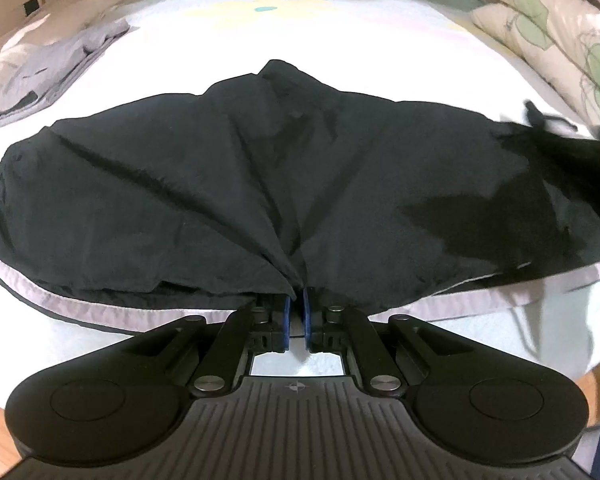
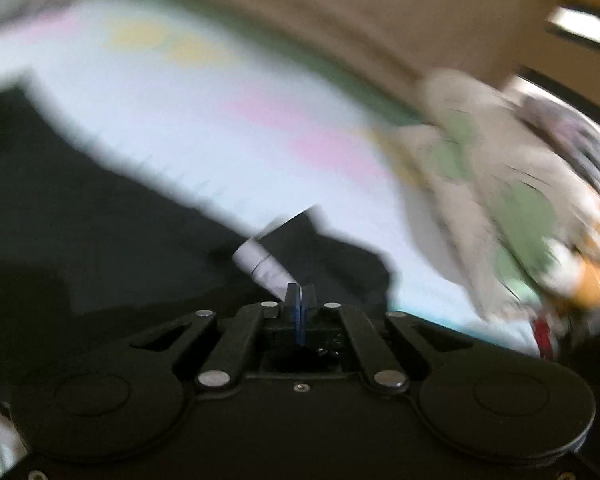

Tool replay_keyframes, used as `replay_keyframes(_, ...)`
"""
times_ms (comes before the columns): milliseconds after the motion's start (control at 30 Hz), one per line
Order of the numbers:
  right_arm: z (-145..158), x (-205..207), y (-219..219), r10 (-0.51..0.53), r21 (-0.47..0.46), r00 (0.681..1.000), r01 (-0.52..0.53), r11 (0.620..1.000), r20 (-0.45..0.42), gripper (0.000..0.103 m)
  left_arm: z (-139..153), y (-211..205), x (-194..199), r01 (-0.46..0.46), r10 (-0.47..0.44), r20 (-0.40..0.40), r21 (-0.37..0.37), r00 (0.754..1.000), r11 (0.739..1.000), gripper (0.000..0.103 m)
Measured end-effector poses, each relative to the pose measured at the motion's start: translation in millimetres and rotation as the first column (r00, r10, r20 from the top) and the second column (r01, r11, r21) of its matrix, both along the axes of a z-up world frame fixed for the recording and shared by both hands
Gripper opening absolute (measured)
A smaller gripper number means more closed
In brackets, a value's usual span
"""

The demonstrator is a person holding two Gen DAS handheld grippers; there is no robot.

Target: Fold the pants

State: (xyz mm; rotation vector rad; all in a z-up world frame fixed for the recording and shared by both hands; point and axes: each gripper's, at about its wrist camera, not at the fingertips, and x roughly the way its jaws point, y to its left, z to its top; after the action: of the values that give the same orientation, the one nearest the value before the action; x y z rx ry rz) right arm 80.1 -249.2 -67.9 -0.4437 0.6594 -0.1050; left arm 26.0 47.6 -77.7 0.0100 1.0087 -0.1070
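Pants black, no readable label | left tongs pinching pants hem | right tongs pressed together, contents blurred | bed

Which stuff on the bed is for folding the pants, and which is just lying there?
For the job:
- black pants
- left gripper, jaws pinching the pants' near edge
- right gripper, jaws closed; picture too blurred to tell if it holds cloth

Just lying about:
- grey garment
- floral pillow
- bed sheet underneath
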Motion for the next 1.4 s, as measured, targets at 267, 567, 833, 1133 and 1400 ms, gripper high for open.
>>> replay_keyframes(267,15.9,-42.9,-158.9,-0.494,0.355,0.858,0.509,0.784,-0.14,0.003,-2.9,-0.8,1.2,-0.014,0.014,-0.012,-0.002,1.0,1.0,0.008)
replay_keyframes(567,-3.6,-67.6,-196.2,-0.516,0.666,0.84,0.482,0.569,-0.167,0.088,-2.6,-1.1,0.4,-0.011,0.011,-0.01,0.001,1.0,1.0,0.008)
replay_keyframes(833,-28.4,-43.4,-182.4,-0.49,0.647,0.861,0.451,0.615,-0.133,0.091,-2.9,1.8,2.1,-0.016,0.016,-0.021,-0.019,1.0,1.0,0.008)
replay_keyframes(1133,-44.1,-40.7,-198.9,-0.521,0.71,0.832,0.482,0.513,-0.188,0.007,-2.9,0.6,3.2,-0.01,0.01,-0.012,-0.012,1.0,1.0,0.007)
replay_keyframes(1400,-7.4,-65.6,-181.1,-0.557,0.6,0.823,0.504,0.621,-0.115,0.007,12.5,-5.3,-13.9,0.026,-0.026,0.055,-0.002,0.998,1.0,0.008)
